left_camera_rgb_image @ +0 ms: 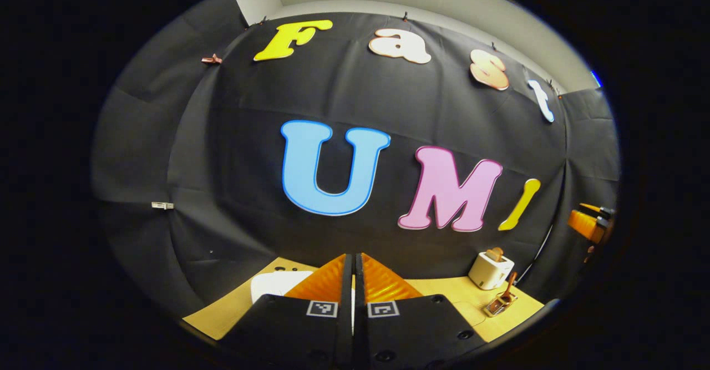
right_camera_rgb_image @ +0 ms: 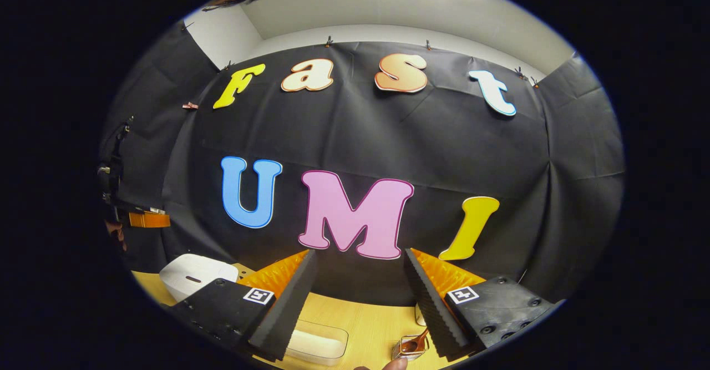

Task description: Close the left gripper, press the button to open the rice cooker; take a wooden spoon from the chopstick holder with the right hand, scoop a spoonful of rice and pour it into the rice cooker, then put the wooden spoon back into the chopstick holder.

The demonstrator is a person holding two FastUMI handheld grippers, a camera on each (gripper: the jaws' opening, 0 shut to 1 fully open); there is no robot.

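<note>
In the left gripper view, my left gripper is shut with nothing between its fingers, held above the wooden table. The white rice cooker lies just behind it to the left, lid down. At the right stands the chopstick holder with the wooden spoon in it. In the right gripper view, my right gripper is open and empty. Below it sit a clear box of rice and the chopstick holder holding the wooden spoon. The rice cooker is at the left.
A white toaster with bread in it stands behind the chopstick holder near the cloth wall. The other gripper shows far off at each view's side, at the right and at the left. A fingertip shows at the bottom edge.
</note>
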